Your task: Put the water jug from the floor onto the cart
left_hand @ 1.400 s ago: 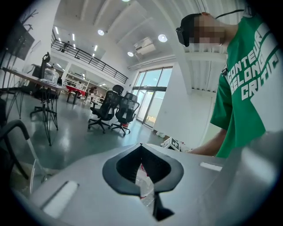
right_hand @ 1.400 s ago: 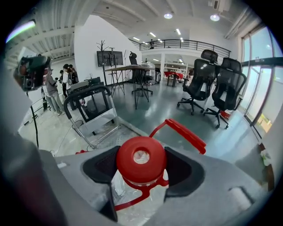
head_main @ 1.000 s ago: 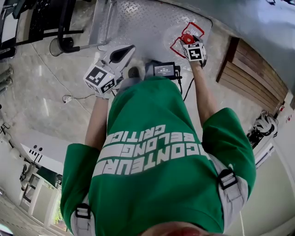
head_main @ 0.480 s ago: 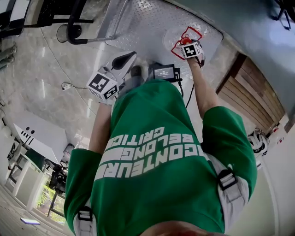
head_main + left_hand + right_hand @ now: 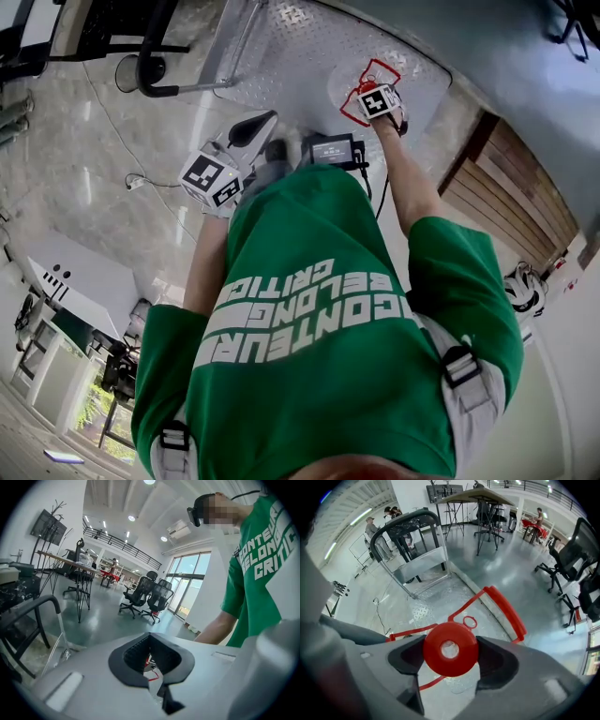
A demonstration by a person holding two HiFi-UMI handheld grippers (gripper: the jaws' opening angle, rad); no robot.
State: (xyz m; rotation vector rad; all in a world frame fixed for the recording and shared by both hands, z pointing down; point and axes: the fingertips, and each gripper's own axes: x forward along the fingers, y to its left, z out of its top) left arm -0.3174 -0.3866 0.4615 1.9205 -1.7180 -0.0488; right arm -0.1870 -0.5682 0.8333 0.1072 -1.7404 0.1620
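The clear water jug [image 5: 352, 84] with its red carrying frame [image 5: 506, 611] stands on the cart's diamond-plate deck [image 5: 300, 47]. My right gripper [image 5: 380, 101] points straight down over it. Its jaws are shut on the red cap [image 5: 450, 648], with a pad against each side of the cap. My left gripper [image 5: 251, 122] hangs at the person's left side, clear of the jug. Its jaws [image 5: 151, 656] are shut with nothing between them. The person's green shirt hides the floor below the waist in the head view.
The cart's black push handle [image 5: 410, 520] rises at the deck's far end. A small screen device [image 5: 333, 147] hangs at the person's waist. A cable [image 5: 141, 183] lies on the floor at left, wooden panels [image 5: 511, 178] at right. Office chairs [image 5: 145, 595] stand farther off.
My right gripper has sunk toward the cart deck, still on the red cap, and rolled a little. The left gripper shifted slightly, then held still.
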